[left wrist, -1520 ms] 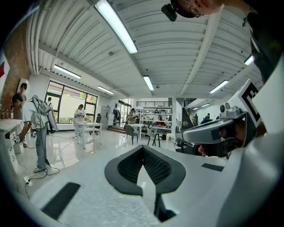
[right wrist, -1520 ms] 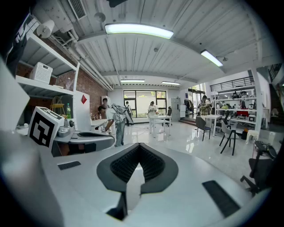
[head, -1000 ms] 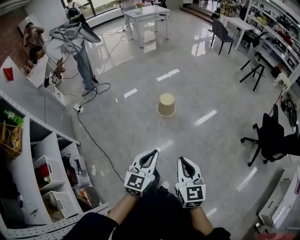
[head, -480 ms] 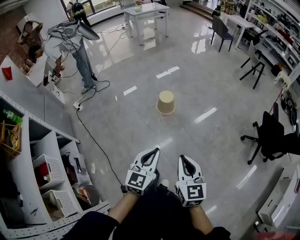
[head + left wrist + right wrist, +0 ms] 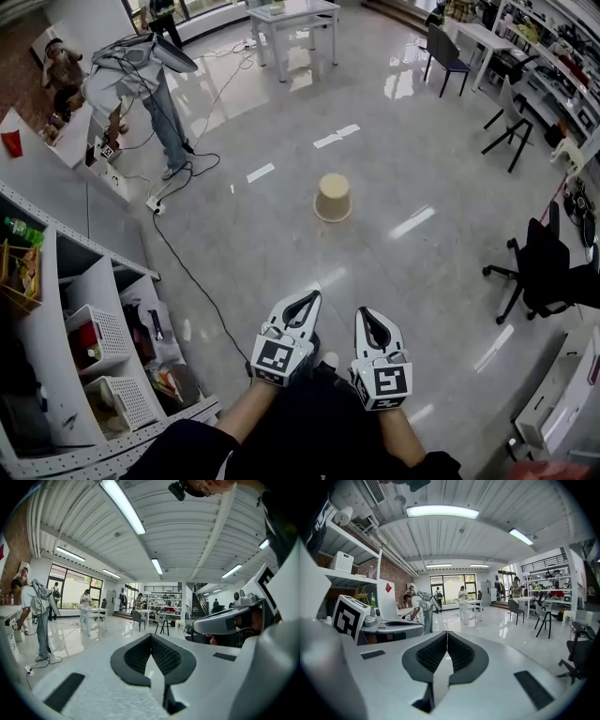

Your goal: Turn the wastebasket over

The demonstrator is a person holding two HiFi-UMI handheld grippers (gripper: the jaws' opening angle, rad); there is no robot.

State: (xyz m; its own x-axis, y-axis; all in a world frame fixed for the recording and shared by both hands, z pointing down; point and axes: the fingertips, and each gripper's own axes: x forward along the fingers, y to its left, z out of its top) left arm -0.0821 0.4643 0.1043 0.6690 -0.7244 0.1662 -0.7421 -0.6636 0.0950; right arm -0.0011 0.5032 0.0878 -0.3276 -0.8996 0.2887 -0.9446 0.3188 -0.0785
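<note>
Close up, the right gripper [image 5: 447, 634] fills the foreground, its dark ribbed jaws pressed together with nothing between them. Just left sits the left gripper [image 5: 412, 624] with its marker cube [image 5: 348, 617]. Beyond, a person [image 5: 421, 605] bends forward; a table [image 5: 469, 603] and chairs [image 5: 514, 606] stand on a glossy floor [image 5: 497, 630].

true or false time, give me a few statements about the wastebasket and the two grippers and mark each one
1. The wastebasket stands on the floor, apart from both grippers. True.
2. The left gripper holds the wastebasket. False: its jaws are together with nothing between them.
3. The right gripper is shut and empty. True.
4. The wastebasket sits on a white table. False: the white table is farther off, and the wastebasket is on the floor.
</note>
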